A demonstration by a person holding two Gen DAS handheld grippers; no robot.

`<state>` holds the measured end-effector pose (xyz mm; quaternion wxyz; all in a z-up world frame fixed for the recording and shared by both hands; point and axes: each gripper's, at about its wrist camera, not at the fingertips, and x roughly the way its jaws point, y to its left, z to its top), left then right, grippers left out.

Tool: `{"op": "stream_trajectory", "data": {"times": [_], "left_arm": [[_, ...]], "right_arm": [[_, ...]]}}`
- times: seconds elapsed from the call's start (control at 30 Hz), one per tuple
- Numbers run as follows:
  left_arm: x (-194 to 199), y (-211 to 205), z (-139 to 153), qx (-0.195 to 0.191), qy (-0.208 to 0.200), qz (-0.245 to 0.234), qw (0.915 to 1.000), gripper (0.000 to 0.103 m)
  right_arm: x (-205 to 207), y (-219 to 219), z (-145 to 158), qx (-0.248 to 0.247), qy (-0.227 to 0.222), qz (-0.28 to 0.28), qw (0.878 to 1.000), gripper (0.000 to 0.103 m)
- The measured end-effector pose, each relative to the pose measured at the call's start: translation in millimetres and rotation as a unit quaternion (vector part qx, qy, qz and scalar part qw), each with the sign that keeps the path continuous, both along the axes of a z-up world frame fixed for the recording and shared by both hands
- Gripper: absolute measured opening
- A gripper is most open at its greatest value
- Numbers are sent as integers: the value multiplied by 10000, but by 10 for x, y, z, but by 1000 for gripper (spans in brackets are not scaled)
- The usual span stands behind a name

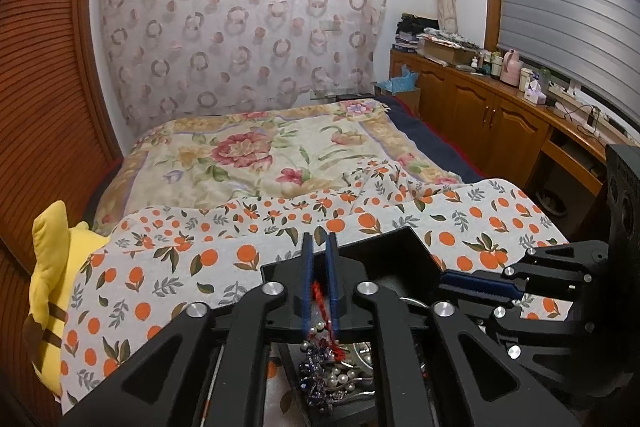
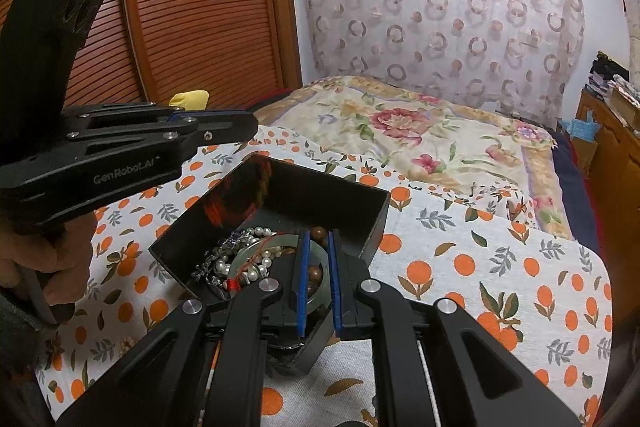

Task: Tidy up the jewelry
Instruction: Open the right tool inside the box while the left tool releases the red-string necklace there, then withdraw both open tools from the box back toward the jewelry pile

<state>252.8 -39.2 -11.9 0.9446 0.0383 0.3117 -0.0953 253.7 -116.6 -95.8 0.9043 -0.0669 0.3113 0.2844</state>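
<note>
A black open jewelry box point(image 2: 280, 199) sits on an orange-print cloth point(image 2: 480, 267). It holds pearl beads point(image 2: 256, 265), a pale green jade bangle point(image 2: 320, 297), brown wooden beads point(image 2: 318, 233) and a dark sparkly piece point(image 2: 224, 255). My right gripper point(image 2: 318, 239) reaches into the box, its jaws narrowly apart around the bangle's rim. My left gripper point(image 1: 319, 239) is above the box point(image 1: 384, 259), shut on a red cord point(image 1: 320, 301) that hangs down to the pearls point(image 1: 340, 381) and sparkly piece point(image 1: 316, 375). The left gripper also shows in the right wrist view point(image 2: 240, 125).
The bed carries a floral blanket point(image 1: 260, 155). A yellow plush toy point(image 1: 52, 259) lies at the cloth's left edge. A wooden louvred wardrobe point(image 2: 192, 7) stands on the left. A wooden cabinet point(image 1: 488, 111) with clutter runs along the right.
</note>
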Motion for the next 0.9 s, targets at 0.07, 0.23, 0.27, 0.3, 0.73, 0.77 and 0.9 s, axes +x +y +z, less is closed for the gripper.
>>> {"op": "stream_trajectory", "data": {"times": [0.07, 0.23, 0.27, 0.3, 0.73, 0.77, 0.9], "left_arm": [[-20, 15, 1, -18, -10, -6, 10000, 16], [-152, 30, 62, -56, -137, -51, 9999, 41], [-192, 41, 80, -57, -175, -40, 9998, 43], [-243, 60, 99, -68, -208, -28, 9998, 45], [-950, 312, 113, -83, -342, 148, 9993, 88], [-1032, 333, 96, -79, -348, 158, 9992, 89], [-1226, 413, 42, -89, -294, 179, 9994, 89]], "right_arm": [[-20, 0, 27, 2, -23, -17, 10000, 11], [-117, -2, 95, -22, -96, -59, 9999, 11], [-147, -8, 107, -32, -112, -73, 9999, 11], [-173, -11, 117, -35, -122, -85, 9999, 11], [-746, -26, 144, -62, -211, -190, 9996, 36], [-790, -20, 135, -72, -211, -192, 9996, 36], [-980, -10, 72, -169, -193, -170, 9995, 36]]}}
